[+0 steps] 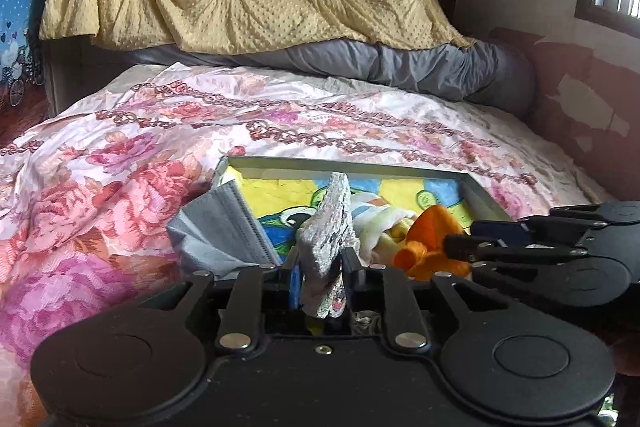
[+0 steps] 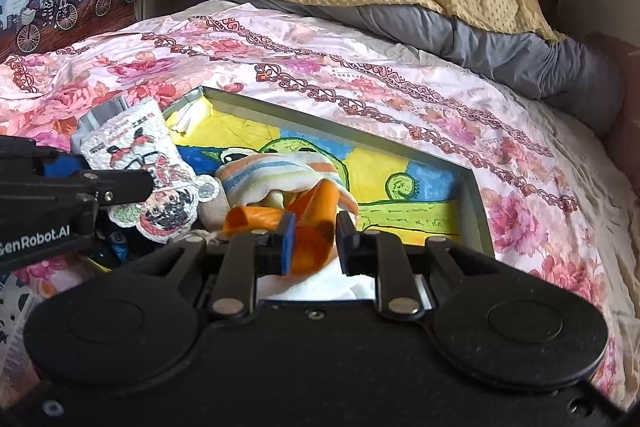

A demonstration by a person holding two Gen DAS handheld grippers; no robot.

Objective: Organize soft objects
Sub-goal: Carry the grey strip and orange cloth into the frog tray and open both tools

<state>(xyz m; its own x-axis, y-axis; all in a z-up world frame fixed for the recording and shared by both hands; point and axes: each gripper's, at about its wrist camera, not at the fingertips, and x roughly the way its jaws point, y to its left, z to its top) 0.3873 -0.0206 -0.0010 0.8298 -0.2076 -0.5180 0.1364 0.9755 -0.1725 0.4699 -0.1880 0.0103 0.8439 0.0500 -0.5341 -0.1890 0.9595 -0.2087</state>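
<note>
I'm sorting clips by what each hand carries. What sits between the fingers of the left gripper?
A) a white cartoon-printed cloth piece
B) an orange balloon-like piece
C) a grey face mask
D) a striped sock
A: in the left wrist view the white cartoon-printed cloth piece stands between the fingers of the left gripper, while the grey face mask lies beside it against the box.

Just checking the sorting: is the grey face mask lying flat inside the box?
No, the mask is draped over the box rim at its left corner.
</note>
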